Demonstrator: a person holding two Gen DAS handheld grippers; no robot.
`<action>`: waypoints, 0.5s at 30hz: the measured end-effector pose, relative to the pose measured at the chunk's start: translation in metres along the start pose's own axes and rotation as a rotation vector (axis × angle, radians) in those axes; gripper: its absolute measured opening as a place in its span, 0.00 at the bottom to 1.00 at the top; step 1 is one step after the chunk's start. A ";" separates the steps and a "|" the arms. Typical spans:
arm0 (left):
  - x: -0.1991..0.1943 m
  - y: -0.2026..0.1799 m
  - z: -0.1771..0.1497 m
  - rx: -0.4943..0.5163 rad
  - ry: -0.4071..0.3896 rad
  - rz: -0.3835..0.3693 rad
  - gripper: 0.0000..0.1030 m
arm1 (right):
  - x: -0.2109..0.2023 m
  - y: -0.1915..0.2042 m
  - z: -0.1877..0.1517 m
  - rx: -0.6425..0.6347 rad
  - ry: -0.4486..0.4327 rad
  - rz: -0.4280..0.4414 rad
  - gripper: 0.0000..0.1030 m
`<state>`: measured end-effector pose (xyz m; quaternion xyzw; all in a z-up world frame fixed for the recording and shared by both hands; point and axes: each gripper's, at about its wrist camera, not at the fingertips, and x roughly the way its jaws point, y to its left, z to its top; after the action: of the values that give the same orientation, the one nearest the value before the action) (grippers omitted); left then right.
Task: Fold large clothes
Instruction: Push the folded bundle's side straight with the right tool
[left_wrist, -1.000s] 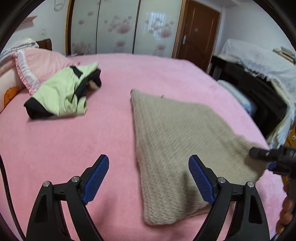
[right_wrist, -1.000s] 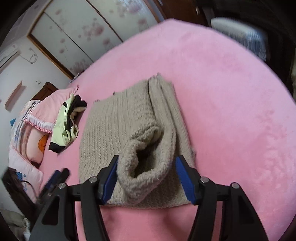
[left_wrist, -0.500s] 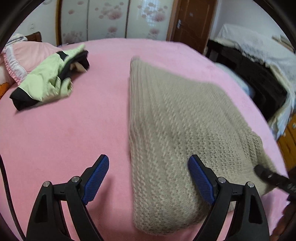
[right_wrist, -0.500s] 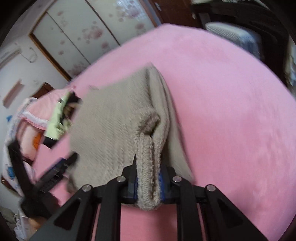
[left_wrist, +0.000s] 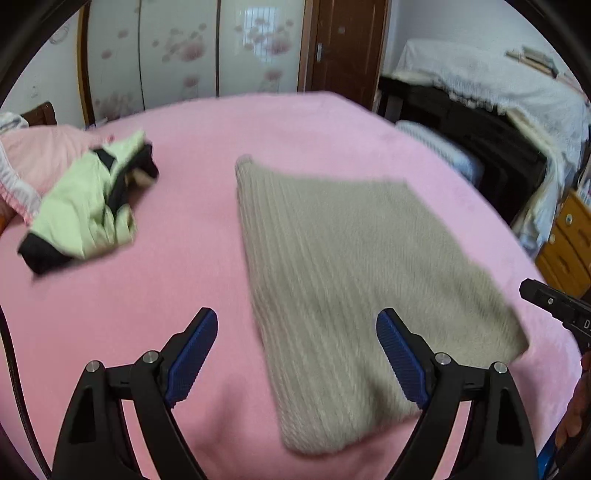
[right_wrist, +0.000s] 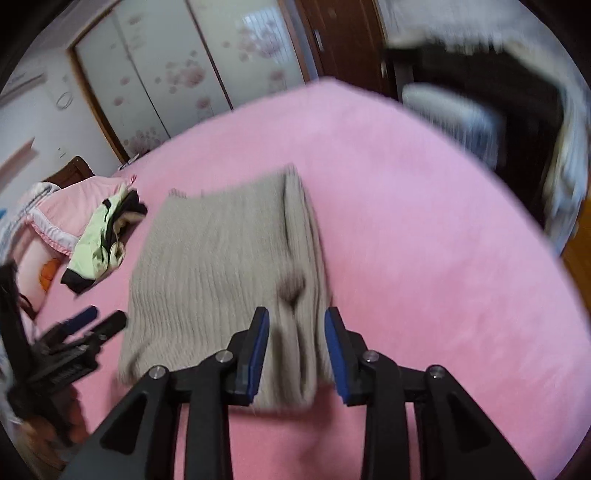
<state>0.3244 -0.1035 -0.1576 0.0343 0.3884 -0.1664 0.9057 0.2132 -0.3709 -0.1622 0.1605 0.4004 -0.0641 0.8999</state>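
Note:
A beige knitted sweater (left_wrist: 351, 277) lies folded on the pink bed (left_wrist: 147, 295). My left gripper (left_wrist: 297, 354) hovers wide open over the sweater's near left edge, with nothing gripped. In the right wrist view the sweater (right_wrist: 221, 266) shows its thick folded side on the right. My right gripper (right_wrist: 297, 343) is at that side's near end. Its jaws are opening, and the fold lies loosely between the blue pads. The picture is blurred there. Each gripper shows in the other's view: the right gripper (left_wrist: 550, 302) at the far right, the left gripper (right_wrist: 99, 319) at the lower left.
A crumpled green and black garment (left_wrist: 85, 214) lies left of the sweater, by a pink pillow (left_wrist: 33, 158). Dark furniture (left_wrist: 480, 147) and a wooden drawer unit (left_wrist: 569, 243) stand past the bed's right edge. A flowered wardrobe (left_wrist: 184, 55) and a brown door are behind.
The right gripper shut on the sweater's raised rolled edge half a second ago; now its jaws have parted and the fold lies flatter. The left gripper stayed open and drew back slightly.

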 end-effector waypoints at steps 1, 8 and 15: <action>-0.002 0.002 0.008 -0.003 -0.016 0.001 0.85 | -0.003 0.005 0.009 -0.018 -0.021 -0.012 0.34; 0.048 0.011 0.057 -0.040 0.010 0.029 0.78 | 0.050 0.064 0.085 -0.102 -0.035 0.109 0.35; 0.113 0.017 0.062 -0.093 0.135 -0.014 0.64 | 0.149 0.069 0.102 -0.072 0.158 0.067 0.22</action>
<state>0.4460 -0.1302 -0.1964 0.0007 0.4561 -0.1522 0.8768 0.4018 -0.3389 -0.1921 0.1458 0.4664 -0.0065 0.8724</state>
